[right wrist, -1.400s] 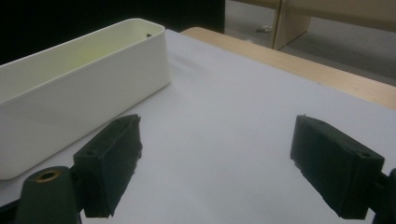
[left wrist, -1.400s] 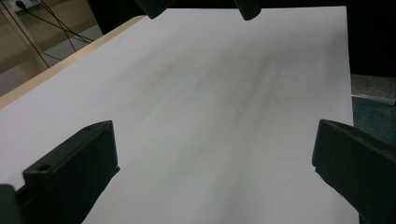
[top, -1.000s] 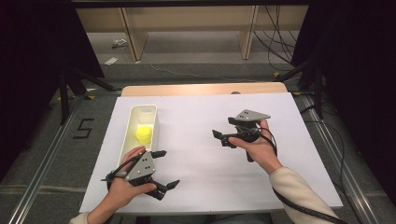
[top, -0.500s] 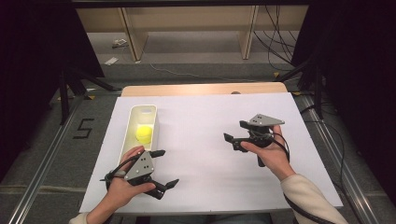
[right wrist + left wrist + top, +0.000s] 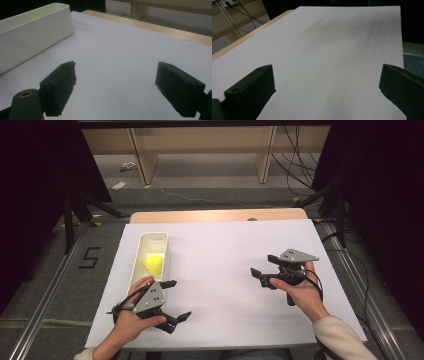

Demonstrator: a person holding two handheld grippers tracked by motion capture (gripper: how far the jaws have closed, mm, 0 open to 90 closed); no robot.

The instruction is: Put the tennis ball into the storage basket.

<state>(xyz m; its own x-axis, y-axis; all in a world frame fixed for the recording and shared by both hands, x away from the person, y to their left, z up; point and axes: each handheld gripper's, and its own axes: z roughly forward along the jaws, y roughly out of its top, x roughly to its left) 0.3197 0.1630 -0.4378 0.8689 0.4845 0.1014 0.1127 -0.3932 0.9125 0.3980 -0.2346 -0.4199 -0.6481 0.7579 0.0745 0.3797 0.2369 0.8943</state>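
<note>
White paper covered the worktop (image 5: 225,250), and a long white tray (image 5: 141,257) lay near its left edge with a yellow ball (image 5: 154,263) inside, toward the middle of the tray. The left tongs (image 5: 178,301) sat just beside the tray's near end, low over the paper, their jaws spread wide with nothing between them. The right tongs (image 5: 264,271) were held well apart on the right side of the paper, jaws likewise spread and empty, pointing toward the tray. In the right gripper view the tray's side wall (image 5: 32,32) stood ahead and to the left, clear of both jaws.
</note>
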